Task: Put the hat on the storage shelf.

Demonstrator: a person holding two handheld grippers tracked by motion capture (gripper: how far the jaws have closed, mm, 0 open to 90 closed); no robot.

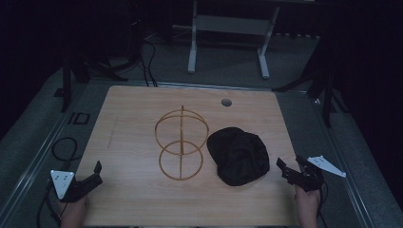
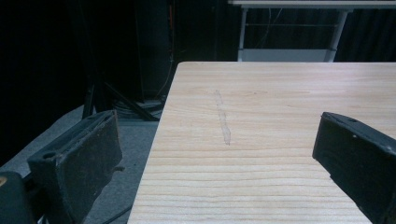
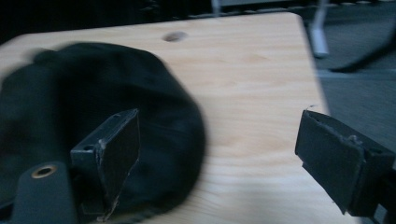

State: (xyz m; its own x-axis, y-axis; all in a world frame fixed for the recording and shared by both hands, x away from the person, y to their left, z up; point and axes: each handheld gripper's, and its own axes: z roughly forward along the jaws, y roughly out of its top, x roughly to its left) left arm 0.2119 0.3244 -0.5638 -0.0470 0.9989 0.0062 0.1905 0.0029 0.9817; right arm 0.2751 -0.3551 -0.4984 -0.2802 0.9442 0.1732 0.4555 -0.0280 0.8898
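A black cap (image 1: 239, 156) lies on the wooden table (image 1: 133, 118), right of centre. Beside it on the left stands a gold wire stand (image 1: 181, 142) made of rings on an upright rod. My right gripper (image 1: 291, 167) is open at the table's right edge, just right of the cap; in the right gripper view the cap (image 3: 70, 107) sits behind the left jaw, nothing between the jaws (image 3: 219, 158). My left gripper (image 1: 96, 172) is open at the front left corner, over bare wood (image 2: 261, 140).
A round cable hole (image 1: 226, 102) is near the table's far edge. Black cables (image 1: 64, 149) lie on the grey floor to the left. A white desk frame (image 1: 228, 33) stands beyond the table, with dark tripod legs (image 1: 323, 90) at the right.
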